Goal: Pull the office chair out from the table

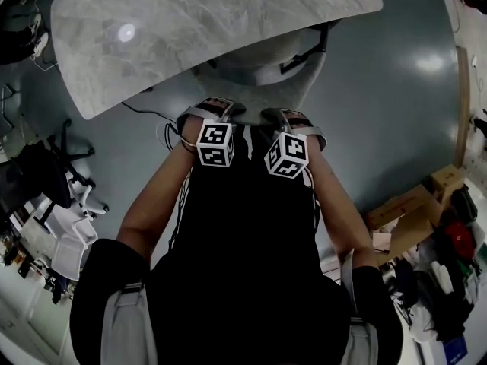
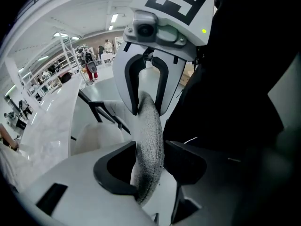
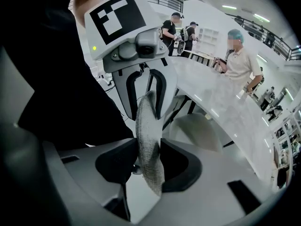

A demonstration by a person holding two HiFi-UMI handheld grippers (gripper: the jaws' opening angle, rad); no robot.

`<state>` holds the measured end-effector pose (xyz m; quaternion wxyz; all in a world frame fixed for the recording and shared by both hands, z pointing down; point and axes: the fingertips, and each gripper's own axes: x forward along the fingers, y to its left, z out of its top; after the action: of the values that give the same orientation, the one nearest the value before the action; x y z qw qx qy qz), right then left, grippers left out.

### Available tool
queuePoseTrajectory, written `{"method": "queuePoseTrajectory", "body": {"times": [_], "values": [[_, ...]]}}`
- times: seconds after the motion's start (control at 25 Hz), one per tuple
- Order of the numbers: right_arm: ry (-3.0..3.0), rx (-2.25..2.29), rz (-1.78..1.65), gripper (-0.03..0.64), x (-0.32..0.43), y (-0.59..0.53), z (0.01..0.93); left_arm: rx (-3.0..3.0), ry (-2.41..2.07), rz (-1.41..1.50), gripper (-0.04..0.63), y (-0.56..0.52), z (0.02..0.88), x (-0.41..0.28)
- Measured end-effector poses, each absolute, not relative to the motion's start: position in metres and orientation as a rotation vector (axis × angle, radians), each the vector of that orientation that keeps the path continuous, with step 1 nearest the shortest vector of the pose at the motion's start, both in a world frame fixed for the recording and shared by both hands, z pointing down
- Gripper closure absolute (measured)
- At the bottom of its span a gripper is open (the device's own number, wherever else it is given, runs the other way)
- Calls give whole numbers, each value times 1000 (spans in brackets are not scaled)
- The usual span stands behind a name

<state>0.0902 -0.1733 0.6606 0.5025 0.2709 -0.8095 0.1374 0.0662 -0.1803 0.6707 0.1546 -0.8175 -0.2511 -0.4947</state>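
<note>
The office chair (image 1: 262, 67) is tucked under the grey marble table (image 1: 190, 29), with its grey mesh backrest (image 1: 255, 106) towards me. Both grippers sit side by side on the backrest's top edge, pointing steeply down. The left gripper (image 1: 219, 111) straddles the backrest edge (image 2: 149, 140); its jaws (image 2: 151, 169) stand wide around the mesh and I see no squeeze. The right gripper (image 1: 288, 119) has the backrest edge (image 3: 148, 135) between its jaws (image 3: 149, 167), with both pads against the mesh. Each gripper view shows the other gripper further along the edge. My black-clothed body hides the chair's lower part.
Other office chairs (image 1: 65, 173) stand at the left, and cardboard boxes (image 1: 411, 211) and clutter at the right. A cable (image 1: 148, 112) runs over the grey floor by the table. Several people (image 3: 240, 60) stand beyond the table's far side.
</note>
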Motion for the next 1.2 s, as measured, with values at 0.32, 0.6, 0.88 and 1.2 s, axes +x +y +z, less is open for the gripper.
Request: {"method": "queuePoseTrajectory", "body": {"times": [0.32,0.6,0.88,1.2], "values": [[-1952,670,342,488,88,-171,661,-2298,-703,-1453,444,-182,676,62],[-1949,665,361,512,89,-169,664,-2285,-676,-1478,486,-184,676,66],[-1948,603,366,528,89,-166,661,-2302,-646,-1508,497,-183,673,68],[-1960,556,385,535,90,-164,660,-2286,-579,-1553,506,-183,674,69]]}}
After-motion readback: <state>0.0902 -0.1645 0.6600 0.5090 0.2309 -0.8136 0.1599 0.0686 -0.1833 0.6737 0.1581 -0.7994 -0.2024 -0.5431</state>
